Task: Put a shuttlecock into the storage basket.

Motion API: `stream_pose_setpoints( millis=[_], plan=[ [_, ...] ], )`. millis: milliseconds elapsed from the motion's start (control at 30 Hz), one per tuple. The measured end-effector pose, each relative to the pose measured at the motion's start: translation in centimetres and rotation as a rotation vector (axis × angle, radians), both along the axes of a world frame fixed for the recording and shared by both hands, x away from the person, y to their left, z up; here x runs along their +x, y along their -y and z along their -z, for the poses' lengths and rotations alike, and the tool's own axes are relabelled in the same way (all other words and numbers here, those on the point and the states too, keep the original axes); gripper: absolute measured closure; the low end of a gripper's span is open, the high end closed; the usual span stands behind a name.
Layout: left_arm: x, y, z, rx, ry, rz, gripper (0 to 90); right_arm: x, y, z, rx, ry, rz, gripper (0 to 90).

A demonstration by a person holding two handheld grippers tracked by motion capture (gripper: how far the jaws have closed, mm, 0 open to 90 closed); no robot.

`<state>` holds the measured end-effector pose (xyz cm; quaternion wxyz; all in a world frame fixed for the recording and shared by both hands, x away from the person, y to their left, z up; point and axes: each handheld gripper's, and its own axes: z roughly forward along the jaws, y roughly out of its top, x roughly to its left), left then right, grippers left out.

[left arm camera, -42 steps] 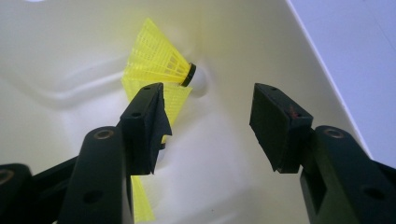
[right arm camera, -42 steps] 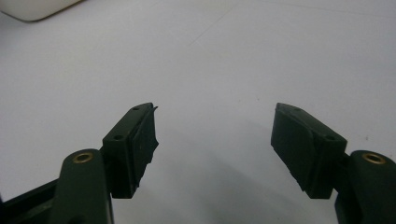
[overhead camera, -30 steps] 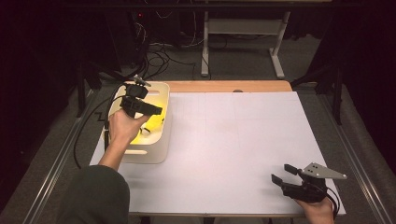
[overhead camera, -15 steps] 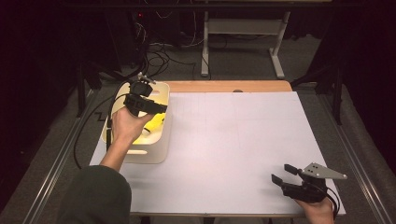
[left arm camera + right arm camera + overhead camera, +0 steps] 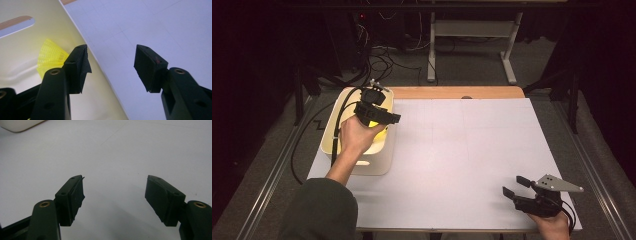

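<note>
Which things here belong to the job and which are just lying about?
Part of the job:
- left tool, open, above the bin
- white bin
- yellow mesh thing inside the bin

Just there:
- right tool, open, empty, near corner
- white table sheet
- floor cables

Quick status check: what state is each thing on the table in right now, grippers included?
Left gripper: open, empty, over the bin's rim.
Right gripper: open, empty, above bare white table.
White bin: upright at the table's left edge.
Yellow mesh thing: lying inside the bin, untouched.
</note>
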<state>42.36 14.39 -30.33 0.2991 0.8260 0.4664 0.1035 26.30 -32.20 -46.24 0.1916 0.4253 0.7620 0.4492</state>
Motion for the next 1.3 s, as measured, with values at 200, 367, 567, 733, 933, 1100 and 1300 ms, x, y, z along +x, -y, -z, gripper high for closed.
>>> stream_pose_setpoints(
  millis=[200,367,567,733,933,1100,1300],
  plan=[
    [0.0,0.9,0.1,-0.005,-0.003,0.021,45.6,0.0,0.0,0.0,-0.002,0.001,-0.003,31.7],
    [0.0,1.5,0.3,-0.002,-0.011,0.038,45.4,0.0,0.0,0.0,-0.002,0.001,-0.003,31.7],
    [-0.1,1.9,0.4,-0.006,-0.01,0.045,45.3,0.0,0.0,0.0,0.001,0.0,-0.002,31.7],
    [-0.2,2.3,0.5,-0.009,-0.01,0.055,45.2,0.0,0.0,0.0,0.0,0.001,-0.001,31.7],
    [-0.5,2.8,0.5,-0.01,-0.006,0.074,45.4,0.0,0.1,0.0,0.001,0.002,-0.001,31.8],
    [-0.6,3.3,0.7,-0.007,-0.007,0.083,45.4,0.0,0.1,0.0,0.005,0.002,0.001,31.8],
    [-0.8,4.0,0.9,-0.003,-0.009,0.098,46.1,0.0,0.1,0.0,0.008,0.001,0.001,31.8]
  ],
)
